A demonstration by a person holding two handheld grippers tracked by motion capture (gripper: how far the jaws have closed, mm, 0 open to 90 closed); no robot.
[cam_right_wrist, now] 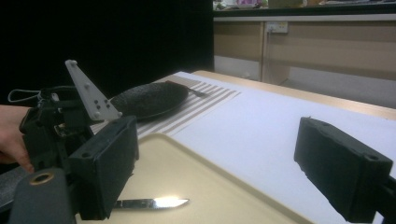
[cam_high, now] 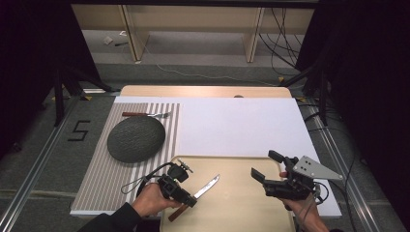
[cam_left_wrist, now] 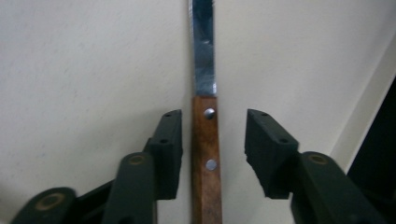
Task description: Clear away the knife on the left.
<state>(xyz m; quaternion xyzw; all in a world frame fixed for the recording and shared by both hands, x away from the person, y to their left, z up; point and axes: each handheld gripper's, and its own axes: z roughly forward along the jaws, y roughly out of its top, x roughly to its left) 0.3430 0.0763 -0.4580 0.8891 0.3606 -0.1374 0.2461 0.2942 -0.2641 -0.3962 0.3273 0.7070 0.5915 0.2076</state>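
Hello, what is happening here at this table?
A person holds a gripper in each hand over a beige tray. The left gripper has its jaws on either side of the wooden handle of a knife that lies on the tray, with a gap on both sides, so it does not grip it. The right gripper waits open above the tray. A dark plate and a fork sit on the striped mat.

Wood-handled knife (cam_high: 199, 192) lies flat, diagonal, on the beige tray (cam_high: 241, 203).

Dark round plate (cam_high: 136, 138) on striped placemat (cam_high: 101, 179); fork (cam_high: 145, 115) beyond it on the mat. White sheet (cam_high: 241, 125) covers tabletop (cam_high: 203, 91).
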